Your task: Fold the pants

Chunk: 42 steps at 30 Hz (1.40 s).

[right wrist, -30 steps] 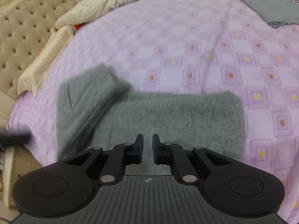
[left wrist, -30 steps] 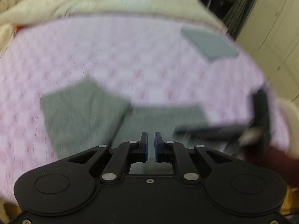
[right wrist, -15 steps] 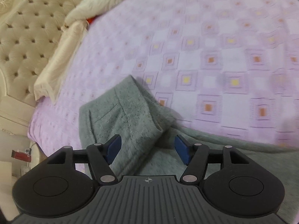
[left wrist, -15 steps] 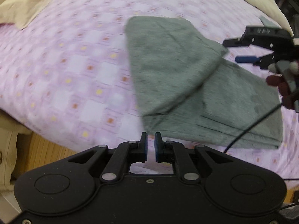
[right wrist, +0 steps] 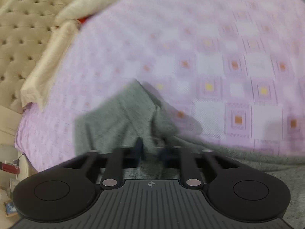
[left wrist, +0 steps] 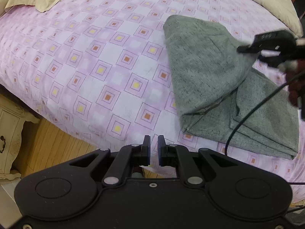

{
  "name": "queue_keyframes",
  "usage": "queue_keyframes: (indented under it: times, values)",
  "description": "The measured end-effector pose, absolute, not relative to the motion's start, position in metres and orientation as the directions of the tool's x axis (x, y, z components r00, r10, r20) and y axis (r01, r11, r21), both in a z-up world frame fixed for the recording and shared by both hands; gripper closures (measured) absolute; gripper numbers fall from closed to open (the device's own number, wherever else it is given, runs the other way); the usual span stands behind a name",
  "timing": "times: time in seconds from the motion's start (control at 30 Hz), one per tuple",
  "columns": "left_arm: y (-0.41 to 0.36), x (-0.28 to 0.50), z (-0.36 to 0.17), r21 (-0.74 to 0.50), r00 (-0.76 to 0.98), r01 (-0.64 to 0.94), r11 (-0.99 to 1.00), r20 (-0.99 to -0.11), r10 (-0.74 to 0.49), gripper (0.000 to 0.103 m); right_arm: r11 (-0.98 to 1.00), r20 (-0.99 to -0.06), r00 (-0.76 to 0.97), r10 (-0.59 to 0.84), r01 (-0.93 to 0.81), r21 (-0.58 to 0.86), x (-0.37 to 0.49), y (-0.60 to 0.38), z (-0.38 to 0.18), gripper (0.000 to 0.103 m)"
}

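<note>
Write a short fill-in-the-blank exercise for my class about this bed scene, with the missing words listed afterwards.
1. The pants are ____ in colour.
2. They lie on a ____ patterned bedsheet.
3. The left gripper holds ____ between its jaws.
4. The right gripper is closing its jaws on the ____.

Missing words: grey; purple; nothing; pants

Soft, even indoor light falls on both views, without glare. The left wrist view is mostly sharp, though the right gripper (left wrist: 247,50) smears at its right edge. The right wrist view is heavily motion-blurred: the bedspread (right wrist: 209,57) pattern and the grey pants (right wrist: 118,122) lose detail. Fisheye distortion bows the bed's edges, and a faint shadow lies beside the pants
</note>
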<state>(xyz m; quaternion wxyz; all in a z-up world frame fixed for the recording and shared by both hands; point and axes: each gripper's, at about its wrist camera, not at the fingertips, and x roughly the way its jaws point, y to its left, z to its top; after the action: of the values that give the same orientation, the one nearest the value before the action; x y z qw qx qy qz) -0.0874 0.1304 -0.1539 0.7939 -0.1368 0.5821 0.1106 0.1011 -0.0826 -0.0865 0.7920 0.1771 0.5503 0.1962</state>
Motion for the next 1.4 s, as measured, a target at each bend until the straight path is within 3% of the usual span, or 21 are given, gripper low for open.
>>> queue_keyframes:
  times: [0.17, 0.33, 0.43, 0.63, 0.73, 0.87, 1.0, 1.1, 1.2, 1.33, 1.37, 1.4]
  values:
    - [0.121, -0.083, -0.158, -0.100, 0.297, -0.301, 0.949, -0.955, -0.006, 0.089, 0.724, -0.611, 0.434, 0.662, -0.157, 0.672, 0.061, -0.106, 0.010, 0.090]
    - [0.106, -0.075, -0.164, -0.111, 0.294, -0.250, 0.962, -0.955, -0.034, 0.089, 0.757, -0.570, 0.586, 0.576, -0.119, 0.643, 0.009, -0.176, 0.078, 0.090]
    - [0.093, -0.070, -0.167, -0.113, 0.295, -0.210, 0.971, -0.954, -0.047, 0.089, 0.827, -0.642, 0.626, 0.443, -0.008, 0.563, -0.017, -0.225, 0.063, 0.090]
    - [0.062, -0.057, -0.169, -0.107, 0.327, -0.124, 0.986, -0.943, -0.061, 0.089, 0.903, -0.867, 0.448, 0.217, 0.246, 0.352, -0.040, -0.288, -0.062, 0.091]
    - [0.049, -0.049, -0.159, -0.109, 0.373, -0.096, 0.989, -0.925, -0.065, 0.089, 0.907, -0.862, 0.459, 0.217, 0.231, 0.352, -0.049, -0.291, -0.076, 0.091]
    - [0.029, -0.036, -0.144, -0.114, 0.450, -0.047, 0.992, -0.890, -0.081, 0.088, 0.911, -0.826, 0.507, 0.245, 0.172, 0.376, -0.051, -0.287, -0.049, 0.091]
    - [0.010, -0.023, -0.150, -0.103, 0.450, 0.016, 0.995, -0.887, -0.099, 0.073, 0.909, -0.781, 0.561, 0.274, 0.115, 0.401, -0.055, -0.286, -0.019, 0.092]
    - [0.001, -0.026, -0.178, -0.067, 0.373, 0.070, 0.995, -0.924, -0.088, 0.073, 0.917, -0.804, 0.538, 0.253, 0.133, 0.377, -0.054, -0.287, -0.024, 0.097]
    - [0.000, -0.032, -0.222, 0.032, 0.188, 0.101, 0.994, -0.982, 0.012, 0.074, 0.923, -0.876, 0.428, 0.223, 0.196, 0.331, -0.049, -0.294, -0.061, 0.099]
    - [0.023, -0.066, -0.211, -0.025, 0.244, 0.007, 1.000, -0.969, -0.026, 0.076, 0.875, -0.824, 0.491, 0.283, 0.220, 0.431, -0.055, -0.308, -0.060, 0.096]
    - [0.027, -0.074, -0.206, -0.031, 0.270, 0.002, 1.000, -0.962, -0.030, 0.076, 0.853, -0.794, 0.526, 0.305, 0.219, 0.473, -0.057, -0.313, -0.056, 0.092]
    - [0.028, -0.082, -0.200, -0.028, 0.288, 0.002, 1.000, -0.957, -0.027, 0.076, 0.840, -0.775, 0.550, 0.313, 0.221, 0.496, -0.057, -0.317, -0.055, 0.078]
